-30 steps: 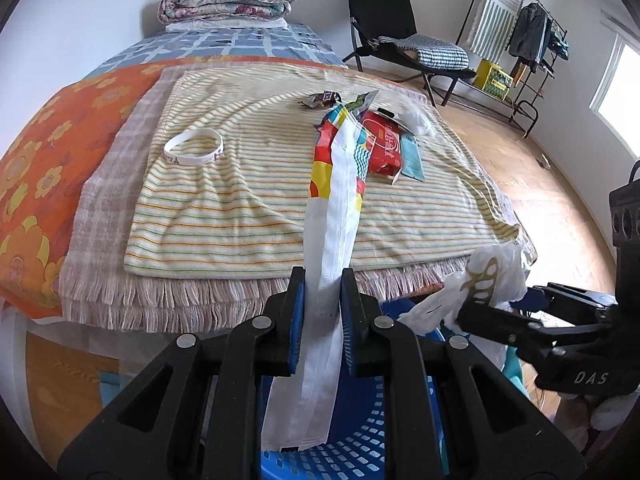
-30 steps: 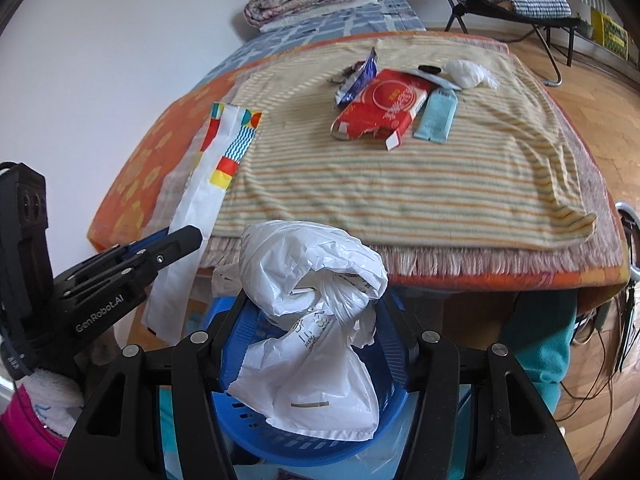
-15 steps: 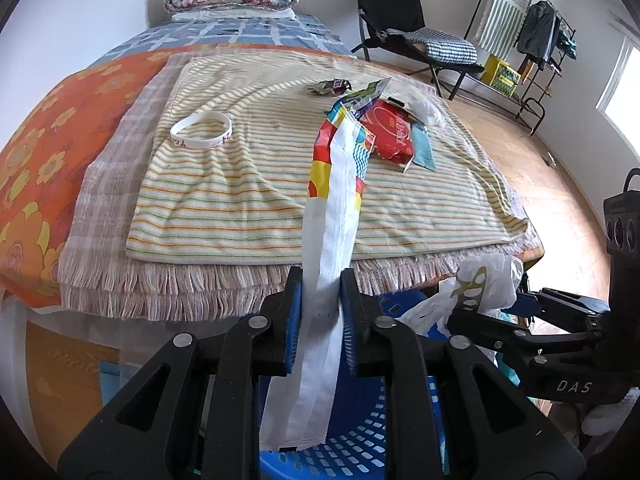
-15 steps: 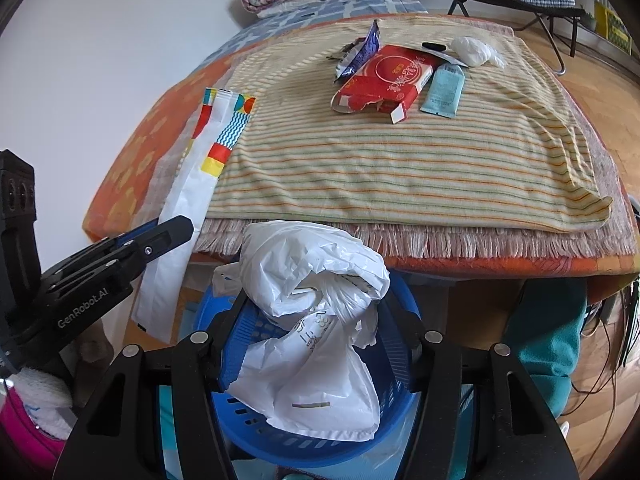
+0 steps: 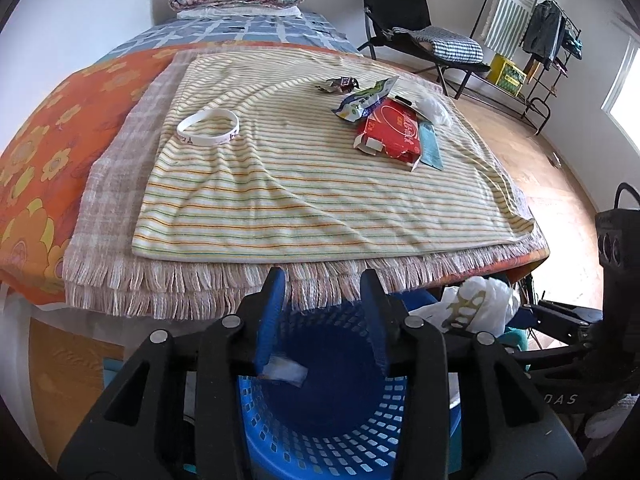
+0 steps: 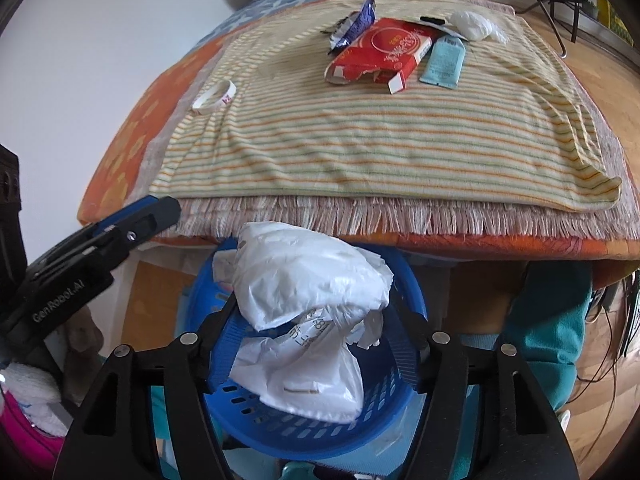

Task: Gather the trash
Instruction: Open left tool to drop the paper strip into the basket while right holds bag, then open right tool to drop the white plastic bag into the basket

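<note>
On left tongs (image 6: 160, 208) body: "GenRobot.AI"; right tongs (image 5: 560, 316): "DAS".

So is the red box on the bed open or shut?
Open. The red box lies flat on the striped blanket, its near end torn with a flap sticking out.

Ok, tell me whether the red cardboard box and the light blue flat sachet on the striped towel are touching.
Touching. The right wrist view shows the red cardboard box lying with its right edge against the light blue flat sachet, no towel visible between them.
</note>
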Motion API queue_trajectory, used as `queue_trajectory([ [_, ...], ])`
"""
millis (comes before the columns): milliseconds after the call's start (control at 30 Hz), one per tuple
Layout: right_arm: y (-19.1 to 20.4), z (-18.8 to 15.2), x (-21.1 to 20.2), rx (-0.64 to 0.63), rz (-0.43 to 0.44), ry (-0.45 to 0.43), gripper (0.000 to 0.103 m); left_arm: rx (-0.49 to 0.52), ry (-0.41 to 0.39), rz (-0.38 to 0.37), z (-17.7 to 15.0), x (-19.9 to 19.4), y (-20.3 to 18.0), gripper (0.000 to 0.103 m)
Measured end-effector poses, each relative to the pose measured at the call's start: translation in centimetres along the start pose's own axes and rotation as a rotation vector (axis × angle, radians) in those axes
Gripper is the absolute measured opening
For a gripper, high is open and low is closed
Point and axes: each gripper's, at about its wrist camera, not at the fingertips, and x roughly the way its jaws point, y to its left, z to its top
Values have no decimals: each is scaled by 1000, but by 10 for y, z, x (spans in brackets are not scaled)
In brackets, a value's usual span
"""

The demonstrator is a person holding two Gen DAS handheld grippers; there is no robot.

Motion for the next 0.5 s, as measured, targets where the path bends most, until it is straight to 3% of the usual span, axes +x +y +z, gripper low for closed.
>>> queue_trajectory([
  [233, -1, -1, 1, -2, 4, 17, 66, -8, -6, 8, 1, -2, 2, 39],
  [500, 2, -2, 1, -13, 71, 36, 67, -33, -21, 6, 7, -6, 9, 39],
])
